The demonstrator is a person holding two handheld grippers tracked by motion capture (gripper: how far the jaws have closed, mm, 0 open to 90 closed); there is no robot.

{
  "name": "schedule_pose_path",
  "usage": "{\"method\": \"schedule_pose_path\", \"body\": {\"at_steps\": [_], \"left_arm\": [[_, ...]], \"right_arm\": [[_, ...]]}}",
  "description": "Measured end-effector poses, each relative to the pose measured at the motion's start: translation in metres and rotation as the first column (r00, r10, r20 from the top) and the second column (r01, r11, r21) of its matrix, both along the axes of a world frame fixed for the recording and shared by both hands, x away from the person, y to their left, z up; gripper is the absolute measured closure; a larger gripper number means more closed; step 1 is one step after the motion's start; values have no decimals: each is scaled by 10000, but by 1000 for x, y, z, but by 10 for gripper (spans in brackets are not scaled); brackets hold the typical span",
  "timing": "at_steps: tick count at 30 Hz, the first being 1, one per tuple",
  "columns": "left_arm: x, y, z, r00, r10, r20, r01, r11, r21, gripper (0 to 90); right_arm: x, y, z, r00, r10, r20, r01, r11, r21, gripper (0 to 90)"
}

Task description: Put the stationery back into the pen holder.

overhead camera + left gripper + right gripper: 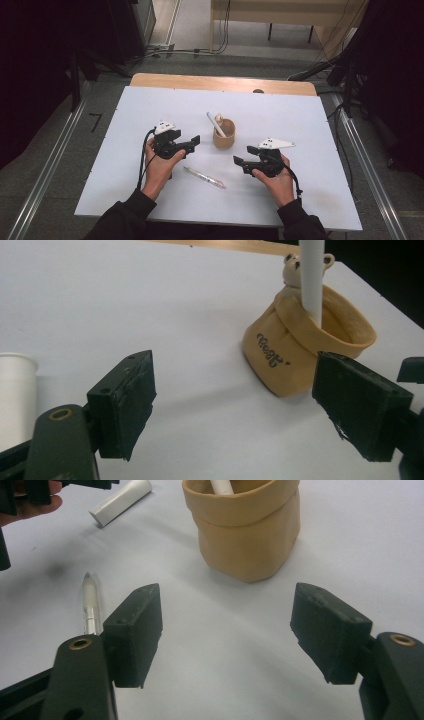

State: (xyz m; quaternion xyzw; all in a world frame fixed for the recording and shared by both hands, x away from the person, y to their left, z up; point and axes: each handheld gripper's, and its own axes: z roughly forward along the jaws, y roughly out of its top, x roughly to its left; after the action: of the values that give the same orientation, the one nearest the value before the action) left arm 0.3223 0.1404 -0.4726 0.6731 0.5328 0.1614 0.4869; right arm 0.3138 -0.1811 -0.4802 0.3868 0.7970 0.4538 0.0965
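My left gripper [235, 405] and right gripper [227, 635] both stand wide with nothing between the pads. The tan pouch holder [224, 134] sits between and just ahead of them, one white pen [215, 123] already in it. The clear pen [204, 177] lies between my grippers, not yet picked up; I'd say roughly halfway

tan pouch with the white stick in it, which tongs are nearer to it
Left. The left tongs sit just left of the tan pouch, tips pointed at it. The right tongs hang farther off, below and right of it.
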Motion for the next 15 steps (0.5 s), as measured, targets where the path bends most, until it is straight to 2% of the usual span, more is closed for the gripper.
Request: {"method": "schedule_pose_path", "body": {"at_steps": [8, 15], "left_arm": [[-1, 10, -3, 9988, 487, -47, -484, 9979, 436, 171], [-1, 19, -5, 9953, 968, -65, -958, 9912, 918, 138]], "right_arm": [[1, 0, 0, 9999, -94, 47, 94, 9999, -76, 248], [1, -2, 0, 9996, -256, 85, 257, 9996, -133, 207]]}}
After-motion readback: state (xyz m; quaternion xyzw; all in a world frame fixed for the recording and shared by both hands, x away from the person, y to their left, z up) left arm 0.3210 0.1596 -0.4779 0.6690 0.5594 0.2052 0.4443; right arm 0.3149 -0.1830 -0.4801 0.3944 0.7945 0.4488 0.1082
